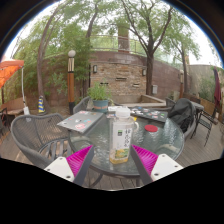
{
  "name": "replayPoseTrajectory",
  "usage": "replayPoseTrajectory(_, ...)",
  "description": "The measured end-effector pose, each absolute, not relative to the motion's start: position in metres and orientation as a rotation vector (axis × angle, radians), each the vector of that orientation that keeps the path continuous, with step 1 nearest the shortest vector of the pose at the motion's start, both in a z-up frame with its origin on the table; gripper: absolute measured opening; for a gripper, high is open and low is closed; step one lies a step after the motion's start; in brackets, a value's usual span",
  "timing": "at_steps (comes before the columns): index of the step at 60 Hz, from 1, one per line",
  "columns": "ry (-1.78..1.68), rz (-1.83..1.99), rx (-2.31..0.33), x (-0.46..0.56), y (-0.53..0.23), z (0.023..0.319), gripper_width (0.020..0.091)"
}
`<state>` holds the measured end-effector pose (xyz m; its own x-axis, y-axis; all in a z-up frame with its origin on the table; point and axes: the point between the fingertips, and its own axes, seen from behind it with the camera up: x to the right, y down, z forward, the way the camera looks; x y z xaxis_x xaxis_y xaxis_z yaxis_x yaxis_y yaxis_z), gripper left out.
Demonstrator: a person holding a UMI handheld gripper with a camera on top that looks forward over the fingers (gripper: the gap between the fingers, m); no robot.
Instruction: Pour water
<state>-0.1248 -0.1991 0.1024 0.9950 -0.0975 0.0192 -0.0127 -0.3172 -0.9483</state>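
A clear plastic bottle (121, 133) with a white cap and a yellow-green label stands upright on the round glass patio table (95, 135). It stands just ahead of my gripper (113, 158), about midway between the two pink-padded fingers (79, 160), with a wide gap on each side. My gripper is open and holds nothing. A small red-lidded item (151, 128) lies on the table to the right of the bottle, beyond the right finger.
Dark mesh patio chairs (30, 135) ring the table on the left and right. A laptop-like flat object (80, 121) lies on the table's left part. Behind are a brick fireplace (122, 72), a potted plant (100, 96), an orange umbrella (9, 70) and trees.
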Motion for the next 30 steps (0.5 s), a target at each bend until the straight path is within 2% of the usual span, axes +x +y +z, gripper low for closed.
replayPoseTrajectory(8,0.053,-0.073,-1.888,-0.096,-0.145,0.075,0.083)
replayPoseTrajectory(15,0.05,-0.053,-1.871,-0.084,-0.113,0.067,0.0832)
replayPoseTrajectory(21,0.029,-0.05,-1.828,-0.083,-0.096,0.08,0.0831)
replayPoseTrajectory(22,0.021,-0.05,-1.815,-0.084,-0.09,0.08,0.0783)
replayPoseTrajectory(24,0.005,-0.042,-1.824,-0.086,-0.086,0.079,0.0584)
replayPoseTrajectory(30,-0.086,-0.068,-1.808,-0.096,-0.074,0.08,0.0557)
